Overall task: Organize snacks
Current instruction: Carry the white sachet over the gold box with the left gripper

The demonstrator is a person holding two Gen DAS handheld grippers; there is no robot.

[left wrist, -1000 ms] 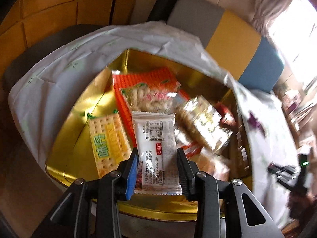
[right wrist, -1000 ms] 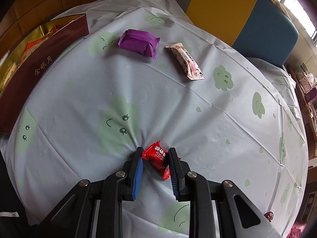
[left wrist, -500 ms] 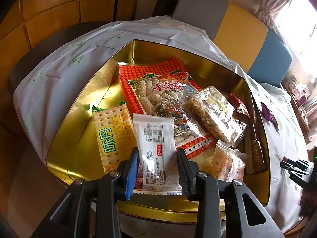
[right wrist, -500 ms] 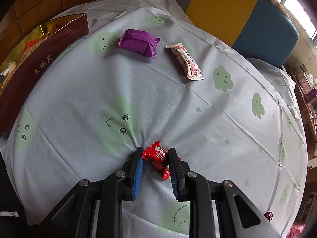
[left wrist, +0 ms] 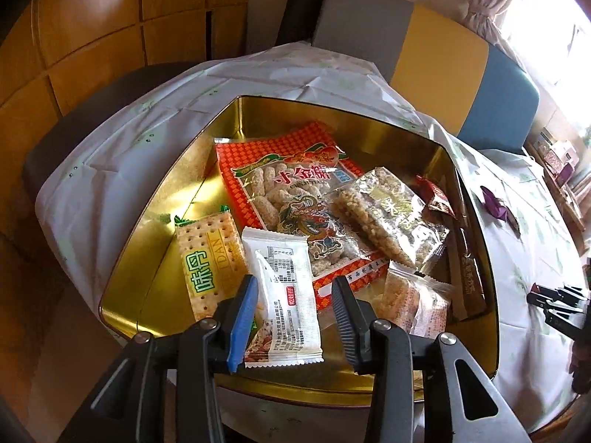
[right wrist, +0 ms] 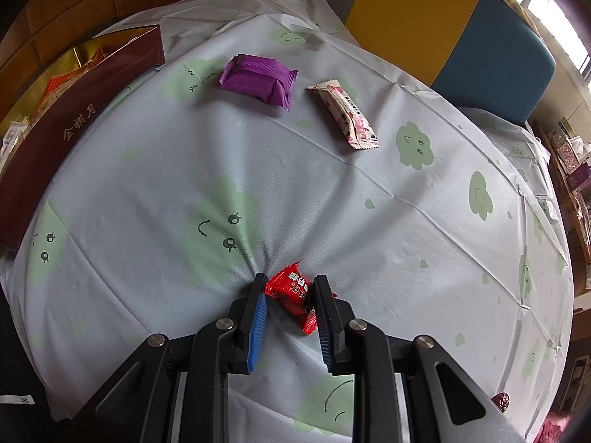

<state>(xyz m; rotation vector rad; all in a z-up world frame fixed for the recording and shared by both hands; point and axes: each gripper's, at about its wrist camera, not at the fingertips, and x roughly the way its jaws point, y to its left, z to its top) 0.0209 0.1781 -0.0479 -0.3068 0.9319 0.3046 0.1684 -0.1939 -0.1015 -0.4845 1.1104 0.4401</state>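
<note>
Left tongs [left wrist: 293, 317], spread wide, straddle white packet [left wrist: 284, 295] low-centre over gold tin [left wrist: 147, 258]—withdraw straight to avoid dragging it; right tongs [right wrist: 290, 304] pinch red candy [right wrist: 291, 289] on tabletop [right wrist: 332, 203] at lower centre, so lift cleanly.

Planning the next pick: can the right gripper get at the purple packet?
Probably not yet: the right gripper is shut on the red candy. Otherwise the cloth toward the purple packet lies bare.
</note>
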